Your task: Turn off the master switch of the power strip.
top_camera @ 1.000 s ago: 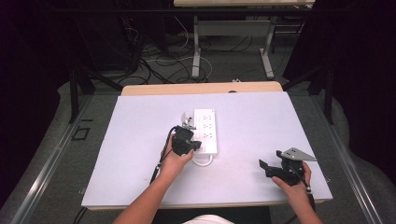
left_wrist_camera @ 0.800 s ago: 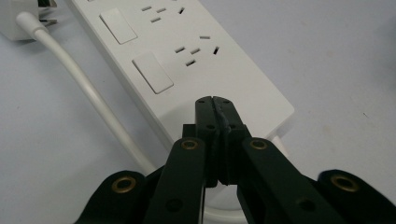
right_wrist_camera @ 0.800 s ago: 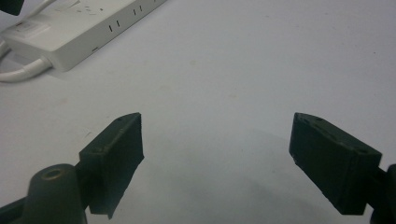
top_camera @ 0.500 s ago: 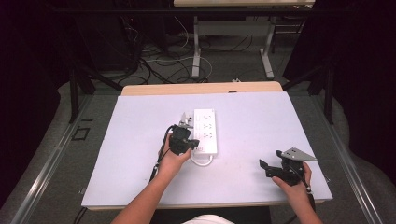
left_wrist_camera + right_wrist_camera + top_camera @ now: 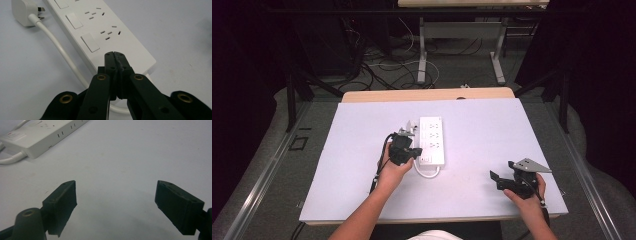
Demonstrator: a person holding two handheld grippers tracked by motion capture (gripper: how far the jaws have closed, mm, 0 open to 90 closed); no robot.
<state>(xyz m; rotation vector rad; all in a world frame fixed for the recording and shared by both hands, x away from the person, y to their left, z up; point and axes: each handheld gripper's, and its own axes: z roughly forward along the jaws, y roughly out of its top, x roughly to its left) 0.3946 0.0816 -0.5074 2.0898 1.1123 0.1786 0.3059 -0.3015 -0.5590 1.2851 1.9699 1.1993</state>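
Observation:
A white power strip [image 5: 432, 140] lies in the middle of the white table [image 5: 492, 130]. Its switches and sockets face up [image 5: 100, 27]. Its white plug [image 5: 23, 11] rests unplugged on the table beside the strip's far end, and its cable [image 5: 60, 50] runs along the strip and loops round the near end. My left gripper [image 5: 115, 55] is shut with nothing between its jaws, and its tips hang over the strip's near end [image 5: 412, 151]. My right gripper [image 5: 115, 197] stands open and empty over bare table at the front right [image 5: 498, 181], well apart from the strip [image 5: 37, 137].
A wooden board [image 5: 427, 94] edges the table's far side. Beyond it, table legs [image 5: 422, 50] and loose cables [image 5: 377, 65] sit on the floor. The white surface stretches bare on both sides of the strip.
My left hand has edged very slightly left beside the strip. The right gripper has not moved.

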